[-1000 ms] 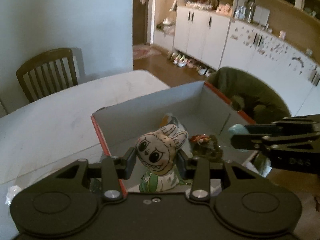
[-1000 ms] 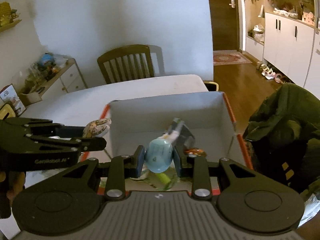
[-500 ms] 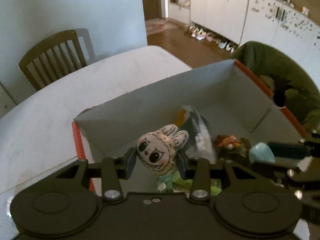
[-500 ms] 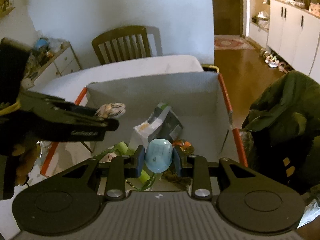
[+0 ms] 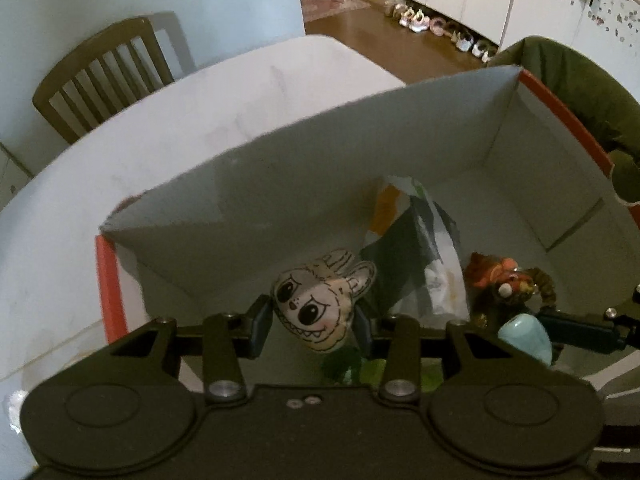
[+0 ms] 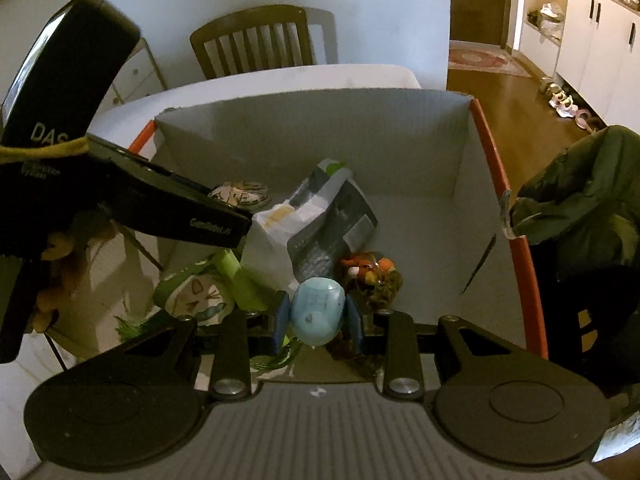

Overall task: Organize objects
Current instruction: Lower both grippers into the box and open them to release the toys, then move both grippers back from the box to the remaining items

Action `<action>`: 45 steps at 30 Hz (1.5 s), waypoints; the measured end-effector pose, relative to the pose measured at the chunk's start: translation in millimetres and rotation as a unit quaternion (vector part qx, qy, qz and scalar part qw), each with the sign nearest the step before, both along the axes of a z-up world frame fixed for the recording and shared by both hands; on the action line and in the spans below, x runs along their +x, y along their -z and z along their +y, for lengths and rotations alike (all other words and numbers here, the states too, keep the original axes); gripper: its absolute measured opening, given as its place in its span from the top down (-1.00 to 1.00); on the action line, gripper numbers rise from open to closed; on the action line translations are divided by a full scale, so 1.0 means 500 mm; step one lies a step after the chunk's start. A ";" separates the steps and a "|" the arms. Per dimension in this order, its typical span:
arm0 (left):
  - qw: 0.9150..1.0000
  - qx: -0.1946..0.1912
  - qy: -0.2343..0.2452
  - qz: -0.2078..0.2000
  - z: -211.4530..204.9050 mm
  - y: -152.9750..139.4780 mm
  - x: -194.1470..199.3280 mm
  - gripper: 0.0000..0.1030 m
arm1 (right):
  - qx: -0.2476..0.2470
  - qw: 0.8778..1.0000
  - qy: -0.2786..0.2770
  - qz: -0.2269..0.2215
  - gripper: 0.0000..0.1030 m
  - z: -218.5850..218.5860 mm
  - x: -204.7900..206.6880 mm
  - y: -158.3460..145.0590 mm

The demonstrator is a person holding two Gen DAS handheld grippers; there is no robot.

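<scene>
Plush face toy [image 5: 316,312] pinched btwn left gripper [image 5: 311,322] fingers at lower centre of left view, over cardboard box [image 5: 280,184], blue egg toy [image 6: 317,312] clamped in right gripper [image 6: 318,320] lower centre of right view, above snack bag [image 6: 320,224] & orange figure [image 6: 370,268] inside box.

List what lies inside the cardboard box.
Inside the box: a snack bag, an orange plush toy and green packets. Anything beneath them is hidden.
</scene>
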State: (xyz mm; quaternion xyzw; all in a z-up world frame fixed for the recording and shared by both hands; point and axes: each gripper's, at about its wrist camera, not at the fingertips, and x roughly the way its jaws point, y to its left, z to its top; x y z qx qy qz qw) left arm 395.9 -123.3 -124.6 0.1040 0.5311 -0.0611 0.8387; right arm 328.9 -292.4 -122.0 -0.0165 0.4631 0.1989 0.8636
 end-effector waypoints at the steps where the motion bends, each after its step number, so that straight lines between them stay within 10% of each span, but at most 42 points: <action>1: 1.000 -0.004 -0.004 0.004 0.002 0.002 0.002 0.20 | -0.001 1.000 -0.001 0.001 0.41 0.001 0.001 0.001; 18: 0.998 0.002 -0.008 0.057 0.006 0.045 0.019 0.17 | 0.009 1.000 -0.013 0.019 0.41 0.002 0.005 0.005; 24: 0.999 -0.002 -0.017 0.046 0.021 0.037 0.002 -0.19 | 0.022 1.000 -0.012 0.014 0.41 -0.007 -0.004 -0.015; 37: 0.999 -0.044 -0.008 -0.008 0.028 -0.044 -0.071 -0.33 | 0.040 0.999 -0.007 -0.009 0.39 -0.040 -0.036 -0.070; 45: 0.996 -0.077 0.002 -0.054 0.036 -0.135 -0.109 -0.35 | 0.056 0.997 -0.009 -0.044 -0.01 -0.041 -0.064 -0.118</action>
